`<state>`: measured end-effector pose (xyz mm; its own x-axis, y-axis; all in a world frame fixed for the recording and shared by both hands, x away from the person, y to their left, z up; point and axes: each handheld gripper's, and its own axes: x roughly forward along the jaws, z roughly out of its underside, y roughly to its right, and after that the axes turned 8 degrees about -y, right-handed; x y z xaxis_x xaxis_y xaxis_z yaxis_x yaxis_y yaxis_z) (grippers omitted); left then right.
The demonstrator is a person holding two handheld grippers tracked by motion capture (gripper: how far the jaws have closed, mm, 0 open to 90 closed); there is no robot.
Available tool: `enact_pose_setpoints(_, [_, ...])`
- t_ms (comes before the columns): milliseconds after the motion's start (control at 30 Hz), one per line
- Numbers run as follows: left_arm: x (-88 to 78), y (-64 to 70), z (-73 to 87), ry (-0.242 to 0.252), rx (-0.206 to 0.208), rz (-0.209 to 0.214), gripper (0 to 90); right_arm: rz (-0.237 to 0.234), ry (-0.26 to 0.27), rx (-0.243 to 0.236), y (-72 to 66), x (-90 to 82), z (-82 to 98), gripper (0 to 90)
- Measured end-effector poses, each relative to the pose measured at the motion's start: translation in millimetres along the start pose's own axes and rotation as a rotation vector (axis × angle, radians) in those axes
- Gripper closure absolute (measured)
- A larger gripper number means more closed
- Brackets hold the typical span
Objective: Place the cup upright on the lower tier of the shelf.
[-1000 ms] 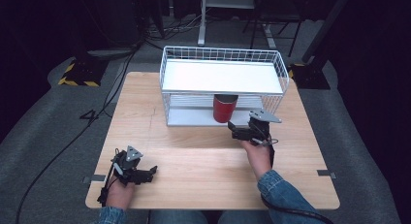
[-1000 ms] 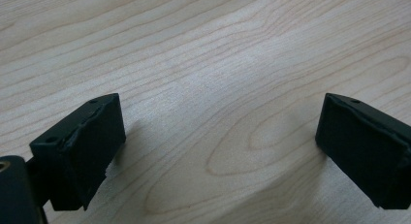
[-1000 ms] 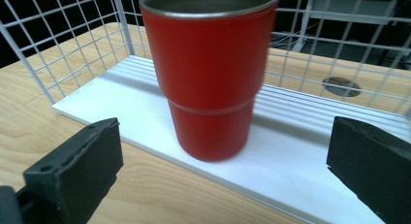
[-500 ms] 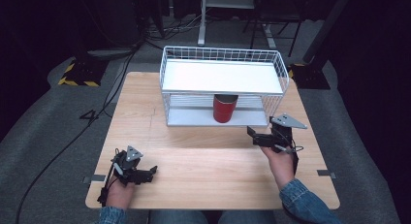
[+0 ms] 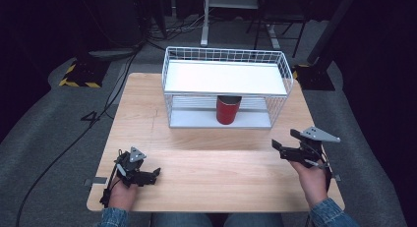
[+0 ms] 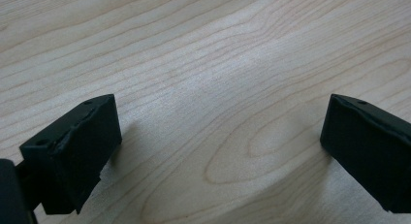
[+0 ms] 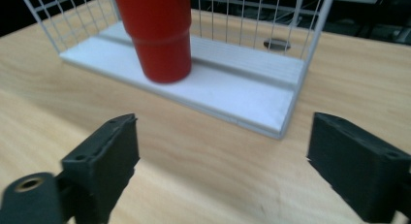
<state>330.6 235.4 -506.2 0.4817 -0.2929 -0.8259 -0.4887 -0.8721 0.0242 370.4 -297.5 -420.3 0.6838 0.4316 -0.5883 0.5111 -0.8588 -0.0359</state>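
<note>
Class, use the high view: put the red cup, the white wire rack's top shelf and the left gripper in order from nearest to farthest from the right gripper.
1. Red cup: on the rack's lower shelf, up and left of the right gripper.
2. Top shelf of the white wire rack: above the cup, towards the table's far side.
3. Left gripper: across the table, near its front left edge.

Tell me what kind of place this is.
Likely a lab or recording studio: a wooden table on grey carpet, cables trailing across the floor, hazard tape, and dark equipment stands behind.
</note>
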Motion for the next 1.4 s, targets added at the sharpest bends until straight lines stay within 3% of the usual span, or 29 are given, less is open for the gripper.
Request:
enact_pose_setpoints(433, [-0.3, 0.1, 0.3, -0.001, 0.003, -0.001, 1.5, -0.003, -0.076, 0.013, 13.8, -20.9, 41.2, 15.0])
enact_pose_setpoints(800, [-0.3, 0.1, 0.3, -0.001, 0.003, -0.001, 1.5, -0.014, -0.117, 0.037, 18.8, -17.9, 78.9, 15.2])
enact_pose_setpoints(1033, [-0.2, 0.4, 0.4, 0.001, -0.001, -0.001, 1.5, -0.021, -0.163, -0.005, 11.8, -6.6, 96.9, 15.3])
enact_pose_setpoints(1100, [-0.3, 0.0, 0.3, -0.001, 0.004, -0.001, 1.5, -0.020, -0.165, -0.011, 11.0, -5.9, 97.5, 15.4])
enact_pose_setpoints(1167, [-0.3, 0.1, 0.3, -0.001, 0.003, -0.001, 1.5, -0.003, -0.187, -0.047, 7.6, -2.6, 99.5, 15.6])
enact_pose_setpoints(1400, [-0.2, 0.3, 0.4, 0.000, 0.000, -0.001, 1.5, -0.008, -0.251, -0.064, 3.6, 3.5, 101.6, 15.9])
